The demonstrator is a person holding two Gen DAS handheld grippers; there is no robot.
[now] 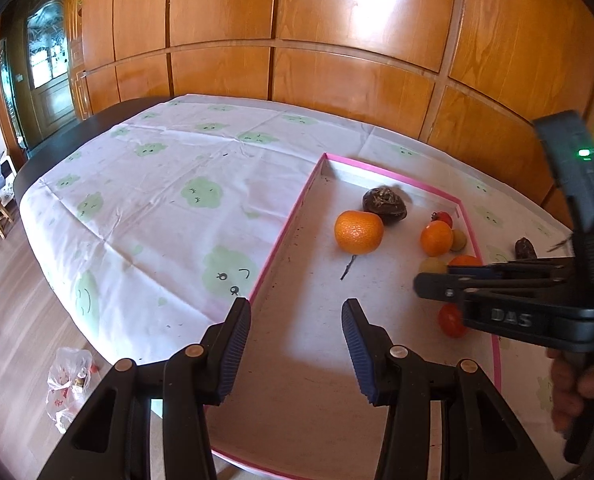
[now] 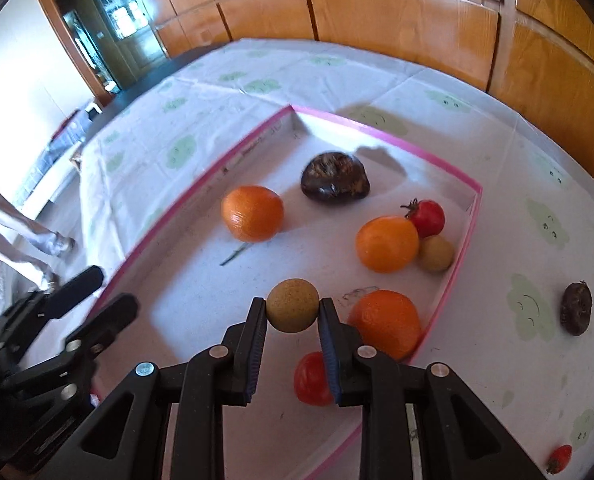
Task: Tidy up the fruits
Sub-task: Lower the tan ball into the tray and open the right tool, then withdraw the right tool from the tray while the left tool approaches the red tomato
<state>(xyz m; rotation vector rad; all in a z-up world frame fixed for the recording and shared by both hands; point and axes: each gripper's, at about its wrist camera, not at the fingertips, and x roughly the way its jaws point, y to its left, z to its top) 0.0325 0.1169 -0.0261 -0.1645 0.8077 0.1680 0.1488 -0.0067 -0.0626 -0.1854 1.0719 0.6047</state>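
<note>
The right claw (image 2: 293,312) is pinching a small tan round fruit (image 2: 292,305) between its pads, holding it over the pink-rimmed tray (image 2: 253,142). Just beside it in the tray are lying an orange (image 2: 385,322) and a red tomato (image 2: 311,378). The left claw (image 1: 296,344) is hanging wide apart with nothing in it, over the tray's near left rim on the tabletop (image 1: 157,184).

In and near the pink-edged white tray (image 2: 463,236) are three round oranges (image 2: 252,218), three red tomatoes (image 2: 428,217), two tan balls (image 2: 292,305) and two dark wrinkly fruits (image 2: 334,182).
</note>
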